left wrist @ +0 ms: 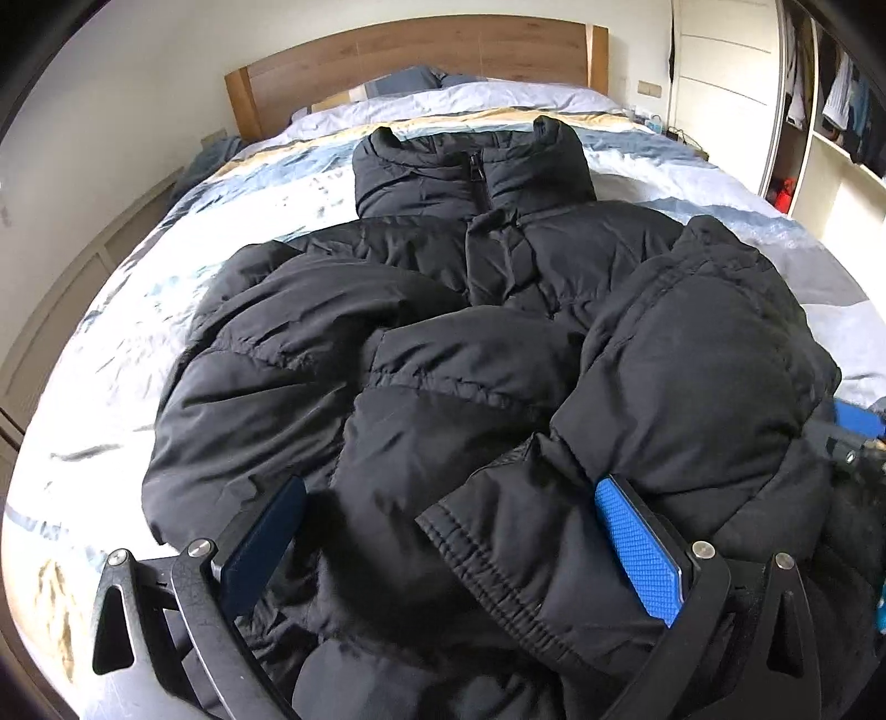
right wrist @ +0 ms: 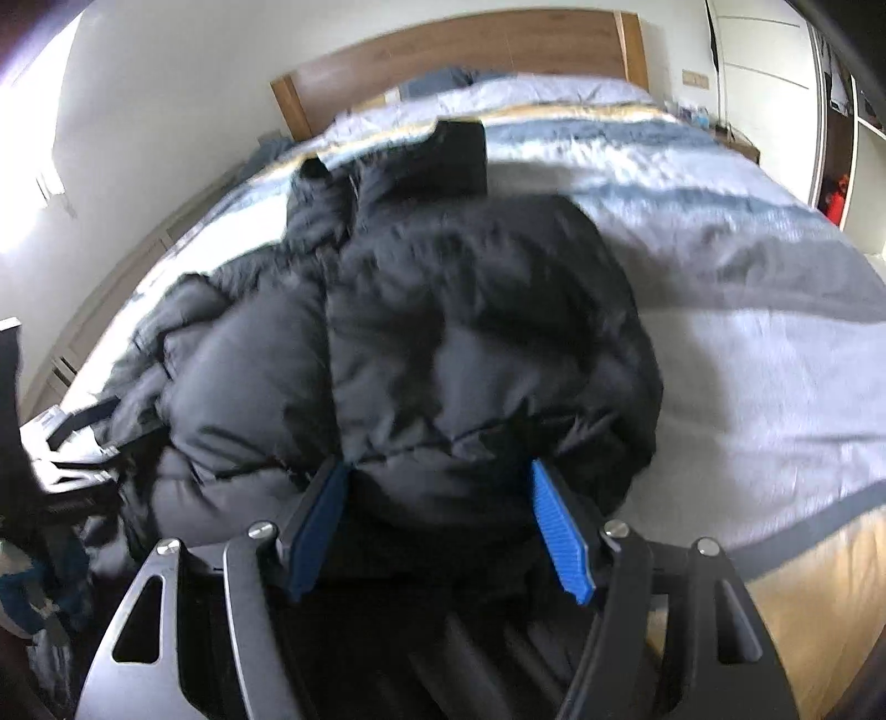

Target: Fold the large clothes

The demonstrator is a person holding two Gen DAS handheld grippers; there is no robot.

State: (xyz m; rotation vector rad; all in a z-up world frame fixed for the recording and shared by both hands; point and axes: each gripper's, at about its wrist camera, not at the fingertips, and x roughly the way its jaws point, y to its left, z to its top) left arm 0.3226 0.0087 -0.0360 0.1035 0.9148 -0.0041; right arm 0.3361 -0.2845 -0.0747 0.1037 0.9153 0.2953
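i see the black puffer jacket lying on the bed, collar toward the wooden headboard, both sleeves folded in over the front. my left gripper stands spread as wide as it goes over the near hem, its blue pads either side of a sleeve cuff but not pressing it. my right gripper straddles the jacket's bulky right side; the padding fills the gap between the pads, and i cannot tell whether they pinch it, as that view is blurred.
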